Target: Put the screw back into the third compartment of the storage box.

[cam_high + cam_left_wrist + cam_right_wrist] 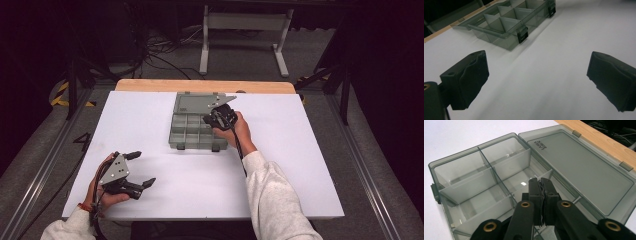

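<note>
Hovering my pinched-together, seemingly empty right gripper [541,202] over the open box [469,177], I risk snagging dividers; left gripper [536,80] gapes empty.

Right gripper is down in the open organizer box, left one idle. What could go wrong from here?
1. The right gripper is shut, jaws together inside a compartment of the organizer box beside thin dividers; a sideways move could likely dislodge one.
2. Nothing steadies the box: the left gripper sits open, well away on the white table, so a push may slide it.
3. The lid lies flat open toward the wooden edge; bumping it might strain the hinges.
</note>
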The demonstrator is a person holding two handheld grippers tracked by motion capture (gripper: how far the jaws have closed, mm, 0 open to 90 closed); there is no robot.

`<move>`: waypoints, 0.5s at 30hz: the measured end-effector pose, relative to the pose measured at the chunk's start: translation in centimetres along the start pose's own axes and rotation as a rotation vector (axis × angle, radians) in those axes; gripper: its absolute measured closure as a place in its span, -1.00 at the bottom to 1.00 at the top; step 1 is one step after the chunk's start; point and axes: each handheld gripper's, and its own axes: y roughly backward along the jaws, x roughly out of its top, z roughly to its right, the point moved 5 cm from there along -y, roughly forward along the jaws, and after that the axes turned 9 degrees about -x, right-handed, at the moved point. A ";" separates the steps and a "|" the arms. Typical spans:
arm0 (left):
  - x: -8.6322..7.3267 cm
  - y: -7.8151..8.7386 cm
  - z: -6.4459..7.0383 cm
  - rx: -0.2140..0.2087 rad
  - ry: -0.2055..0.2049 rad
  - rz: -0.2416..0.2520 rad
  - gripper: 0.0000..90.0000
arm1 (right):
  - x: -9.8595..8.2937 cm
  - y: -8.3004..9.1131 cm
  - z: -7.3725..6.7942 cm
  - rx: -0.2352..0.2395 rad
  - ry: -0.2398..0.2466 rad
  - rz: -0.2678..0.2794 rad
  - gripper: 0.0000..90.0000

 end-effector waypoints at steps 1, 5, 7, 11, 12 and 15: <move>0.0 0.0 0.0 0.001 -0.001 0.003 -0.90 | 0.0 0.0 0.0 0.000 -0.001 0.000 0.97; -0.1 0.1 0.0 0.004 0.003 0.001 -0.90 | -0.1 0.0 0.1 -0.002 0.001 -0.003 0.97; -0.1 0.1 0.0 0.004 0.003 -0.001 -0.90 | -0.1 -0.1 0.1 -0.002 0.001 -0.004 0.96; -0.2 0.1 -0.1 0.004 0.007 -0.003 -0.90 | -0.2 -0.2 0.1 -0.001 -0.003 -0.006 0.96; -0.3 0.1 -0.1 0.007 0.009 -0.001 -0.90 | -0.3 -0.3 0.1 -0.001 -0.002 -0.010 0.96; -0.4 0.2 -0.2 0.008 0.014 -0.003 -0.90 | -0.4 -0.2 0.3 -0.004 -0.014 -0.005 0.90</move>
